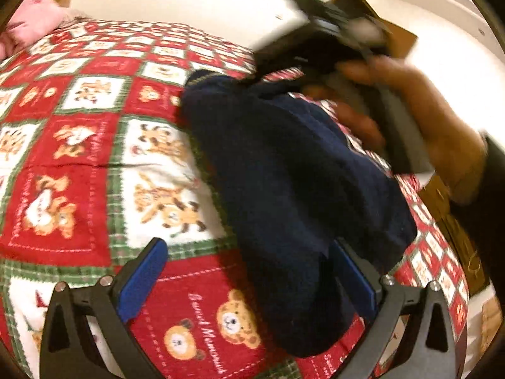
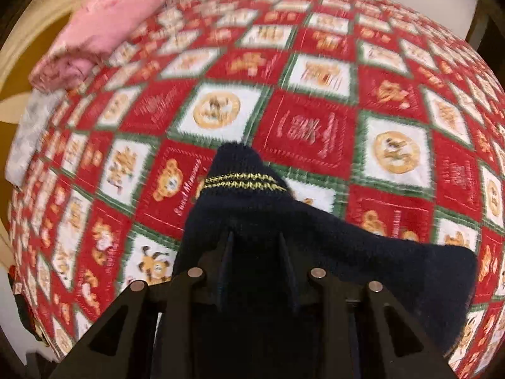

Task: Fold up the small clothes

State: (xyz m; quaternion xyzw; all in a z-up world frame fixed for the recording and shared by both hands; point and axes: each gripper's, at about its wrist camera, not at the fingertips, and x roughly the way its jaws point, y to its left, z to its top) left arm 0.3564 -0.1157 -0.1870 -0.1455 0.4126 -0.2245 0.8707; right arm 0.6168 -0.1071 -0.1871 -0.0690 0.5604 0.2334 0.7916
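Pink cloth: crumpled, at the far left edge of the table; in the right wrist view it lies at the far left corner, with a pale grey cloth just beside it along the left edge.

Table covering: quilted cloth of red and white squares with green plaid borders and bear motifs, spread over the whole top.

Left gripper: jaws released and wide apart, blue pads facing inward. The left pad hangs over bare quilt; the right pad sits right at the near edge of the garment, and contact cannot be told.

Dark navy knit garment: small, bunched, lying across the middle of the table toward its right edge, its far end lifted. In the right wrist view a narrow cuffed end with two yellow stripes points away from the camera, and a wider part spreads to the right.

Right gripper: jaws clenched on the garment, the knit gathered between them. In the left wrist view it appears blurred above the far end of the garment.

Person's hand: wrapped around the right gripper's handle, dark sleeve at the wrist.
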